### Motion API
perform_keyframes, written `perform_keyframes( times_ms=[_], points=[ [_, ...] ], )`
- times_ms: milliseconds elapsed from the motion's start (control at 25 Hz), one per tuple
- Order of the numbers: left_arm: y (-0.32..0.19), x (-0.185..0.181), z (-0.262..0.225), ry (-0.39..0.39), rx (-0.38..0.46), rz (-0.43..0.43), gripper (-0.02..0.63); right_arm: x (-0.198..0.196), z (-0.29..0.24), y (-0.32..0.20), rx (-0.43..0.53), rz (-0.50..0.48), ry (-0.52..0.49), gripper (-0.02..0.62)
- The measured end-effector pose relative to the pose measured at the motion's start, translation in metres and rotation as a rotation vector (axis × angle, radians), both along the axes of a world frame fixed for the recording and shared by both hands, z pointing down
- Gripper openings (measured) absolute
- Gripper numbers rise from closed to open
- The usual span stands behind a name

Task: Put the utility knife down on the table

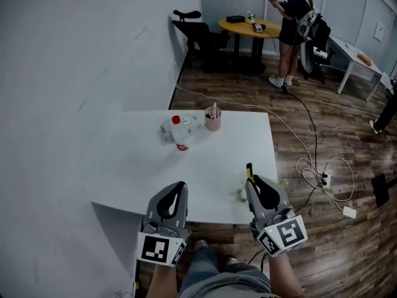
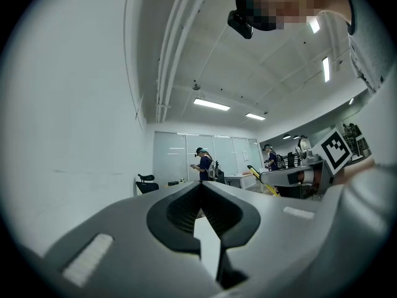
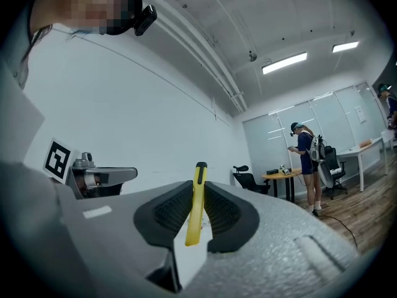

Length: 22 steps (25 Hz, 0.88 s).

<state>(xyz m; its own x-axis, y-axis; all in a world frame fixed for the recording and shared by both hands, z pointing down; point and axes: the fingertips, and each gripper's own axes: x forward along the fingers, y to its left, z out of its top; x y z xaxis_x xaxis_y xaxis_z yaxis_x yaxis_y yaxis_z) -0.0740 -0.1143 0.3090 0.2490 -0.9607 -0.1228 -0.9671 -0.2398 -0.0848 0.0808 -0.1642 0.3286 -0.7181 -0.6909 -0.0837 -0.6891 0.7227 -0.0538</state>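
My right gripper (image 1: 250, 180) is shut on a yellow utility knife (image 3: 197, 205) with a black tip. The knife (image 1: 249, 170) sticks up out of the jaws, above the near right part of the white table (image 1: 142, 172). In the right gripper view the knife stands on edge between the two black pads (image 3: 170, 214). My left gripper (image 1: 179, 187) hovers over the table's near edge, its jaws closed together with nothing between them (image 2: 201, 188). In the left gripper view the right gripper and its knife (image 2: 263, 180) show at the right.
At the table's far side stand a pink cup with sticks (image 1: 213, 118) and a toppled red-capped bottle on a crumpled white thing (image 1: 177, 129). A small pale object (image 1: 241, 195) lies by the right gripper. A person (image 1: 293, 22) stands by a round yellow table (image 1: 248, 27). Cables (image 1: 319, 172) lie on the floor to the right.
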Motion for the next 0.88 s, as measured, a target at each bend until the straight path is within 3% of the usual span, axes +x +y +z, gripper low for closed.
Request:
perform_keyframes(
  times_ms=[880],
  points=[
    [-0.075, -0.046, 0.018, -0.006, -0.044, 0.132, 0.014, -0.054, 0.038, -0.064, -0.117, 0.104, 0.054, 0.060]
  ],
)
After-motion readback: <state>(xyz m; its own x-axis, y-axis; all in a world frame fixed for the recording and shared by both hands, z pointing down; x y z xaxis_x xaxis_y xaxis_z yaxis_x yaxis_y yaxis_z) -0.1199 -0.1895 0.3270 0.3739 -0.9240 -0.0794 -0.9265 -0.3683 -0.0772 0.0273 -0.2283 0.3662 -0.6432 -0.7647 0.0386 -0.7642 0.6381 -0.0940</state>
